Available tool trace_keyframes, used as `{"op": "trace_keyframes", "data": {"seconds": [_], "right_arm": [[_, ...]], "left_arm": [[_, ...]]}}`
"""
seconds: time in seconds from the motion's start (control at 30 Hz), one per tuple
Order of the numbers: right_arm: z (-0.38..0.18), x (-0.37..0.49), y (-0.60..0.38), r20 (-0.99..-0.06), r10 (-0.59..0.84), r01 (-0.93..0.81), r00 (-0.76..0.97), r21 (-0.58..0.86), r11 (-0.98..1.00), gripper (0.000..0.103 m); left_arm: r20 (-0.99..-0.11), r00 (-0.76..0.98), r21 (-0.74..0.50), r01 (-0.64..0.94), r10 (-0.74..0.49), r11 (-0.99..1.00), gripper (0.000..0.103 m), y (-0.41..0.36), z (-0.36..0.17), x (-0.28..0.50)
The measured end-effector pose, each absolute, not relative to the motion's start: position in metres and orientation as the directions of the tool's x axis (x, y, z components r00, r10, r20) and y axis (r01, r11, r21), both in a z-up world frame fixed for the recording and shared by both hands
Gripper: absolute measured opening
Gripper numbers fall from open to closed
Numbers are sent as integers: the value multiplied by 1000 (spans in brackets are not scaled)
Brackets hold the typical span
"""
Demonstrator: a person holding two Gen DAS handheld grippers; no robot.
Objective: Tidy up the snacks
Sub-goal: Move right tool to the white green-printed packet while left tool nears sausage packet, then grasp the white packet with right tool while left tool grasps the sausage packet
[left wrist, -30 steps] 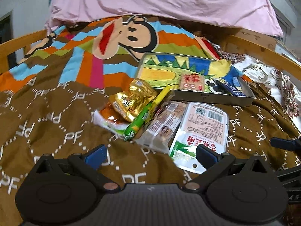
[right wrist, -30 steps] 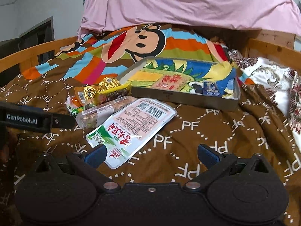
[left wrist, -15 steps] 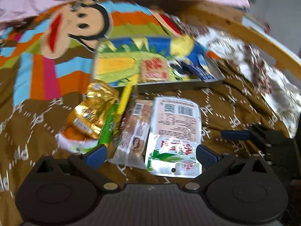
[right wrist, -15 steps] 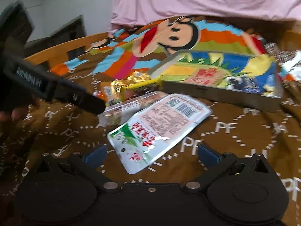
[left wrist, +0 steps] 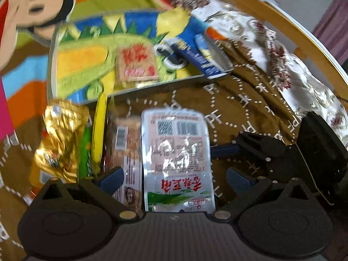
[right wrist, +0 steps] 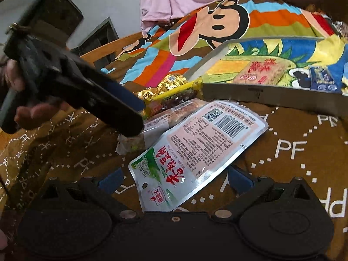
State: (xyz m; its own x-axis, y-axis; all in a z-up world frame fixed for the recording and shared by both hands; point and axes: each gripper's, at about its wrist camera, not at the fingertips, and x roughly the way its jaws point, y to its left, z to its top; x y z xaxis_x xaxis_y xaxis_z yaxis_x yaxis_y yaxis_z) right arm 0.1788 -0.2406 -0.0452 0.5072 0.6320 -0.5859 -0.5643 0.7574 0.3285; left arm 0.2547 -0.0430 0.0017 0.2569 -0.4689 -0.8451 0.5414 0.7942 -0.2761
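1. The left gripper [left wrist: 174, 179] has matte black arms with blue-padded fingertips [left wrist: 112, 179], spread wide apart and gripping nothing; a flat pouch lies on the blanket between them.
2. The right gripper [right wrist: 174, 179] has the same build, its jaws also spread wide, straddling the near end of the same pouch without closing on it.
3. The white pouch [right wrist: 195, 152] is a flat, glossy, sealed plastic rectangle with rounded corners, carrying red characters, a green graphic, a barcode and a QR code.
4. Just beside it lies a long clear-wrapped bar [left wrist: 128, 150], overlapped by the left gripper's fingers in the right wrist view.
5. Beyond the bar lie a slim yellow-green stick pack [left wrist: 99, 130] and a crinkled gold foil packet [left wrist: 58, 143], touching one another.
6. A shallow rectangular metal tray [right wrist: 261, 92] with a cartoon-printed floor sits behind the pile; it holds a square tan packet [right wrist: 264, 69] and a blue packet [right wrist: 324, 80].
7. Everything rests on a soft brown blanket [right wrist: 293, 143] printed with white dotted "PF" lettering.
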Motion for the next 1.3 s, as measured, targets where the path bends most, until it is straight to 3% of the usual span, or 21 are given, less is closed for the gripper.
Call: {"op": "trace_keyframes", "data": {"seconds": [0.17,0.3,0.63,0.8,0.9,1.0,1.13,1.3], "right_arm": [[-48,181,-242,-573,647,-569,503,344,747,102],[-48,187,-245,-547,661,-557,514,374,742,95],[-39,197,-266,-499,687,-520,529,449,727,65],[-31,196,-270,-504,679,-526,534,430,734,63],[-30,195,-271,-509,677,-531,532,423,735,63],[-28,195,-272,-498,686,-530,530,438,727,56],[-24,196,-280,-440,726,-532,528,496,687,48],[-25,202,-281,-368,781,-522,505,590,616,46]], "left_arm": [[-850,282,-274,487,-446,829,102,-29,-10,266],[-856,275,-264,494,-437,828,102,-20,-17,272],[-844,228,-328,497,-486,803,96,-10,-21,280],[-839,242,-325,495,-487,806,84,-2,-21,279],[-843,246,-316,494,-478,810,84,-3,-22,279],[-854,246,-295,498,-459,816,82,-8,-22,279],[-864,246,-275,497,-438,823,81,-13,-22,280],[-871,246,-268,489,-426,830,73,-12,-23,282]]}}
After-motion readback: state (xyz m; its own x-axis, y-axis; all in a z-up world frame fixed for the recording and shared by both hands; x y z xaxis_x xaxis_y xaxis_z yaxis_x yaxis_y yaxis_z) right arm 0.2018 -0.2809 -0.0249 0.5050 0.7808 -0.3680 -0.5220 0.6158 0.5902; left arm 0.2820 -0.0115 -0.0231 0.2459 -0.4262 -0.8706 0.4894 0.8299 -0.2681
